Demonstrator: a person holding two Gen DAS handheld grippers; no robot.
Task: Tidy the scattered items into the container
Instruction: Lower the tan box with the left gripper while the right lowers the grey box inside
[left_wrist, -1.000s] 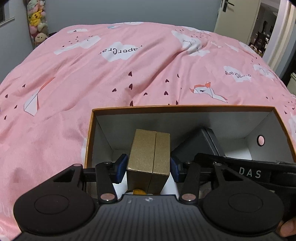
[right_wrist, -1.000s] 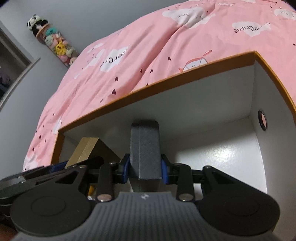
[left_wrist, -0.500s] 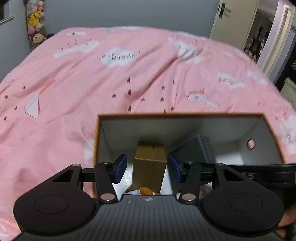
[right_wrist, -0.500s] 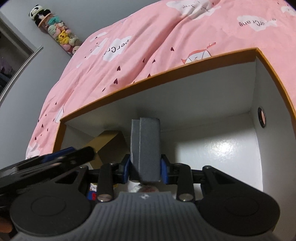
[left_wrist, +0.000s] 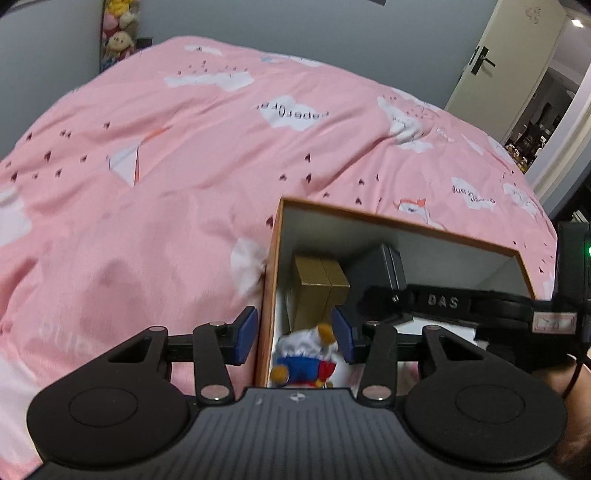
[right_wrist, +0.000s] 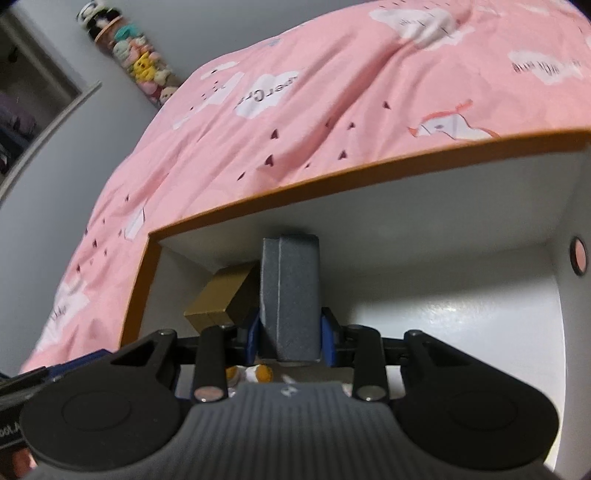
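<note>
Inside the orange-rimmed box (right_wrist: 258, 195), the right gripper (right_wrist: 288, 338) clamps an upright grey case (right_wrist: 290, 295), long axis vertical; the left gripper (left_wrist: 293, 334) hangs spread, straddling the box wall.

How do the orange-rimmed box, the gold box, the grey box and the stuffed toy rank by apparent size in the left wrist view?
1. Orange-rimmed box, clearly largest; it holds the rest.
2. Gold box and grey box: look alike, and the right gripper partly hides the grey one, so unranked.
3. Stuffed toy, partly hidden and nearest the camera, so unsure.
</note>
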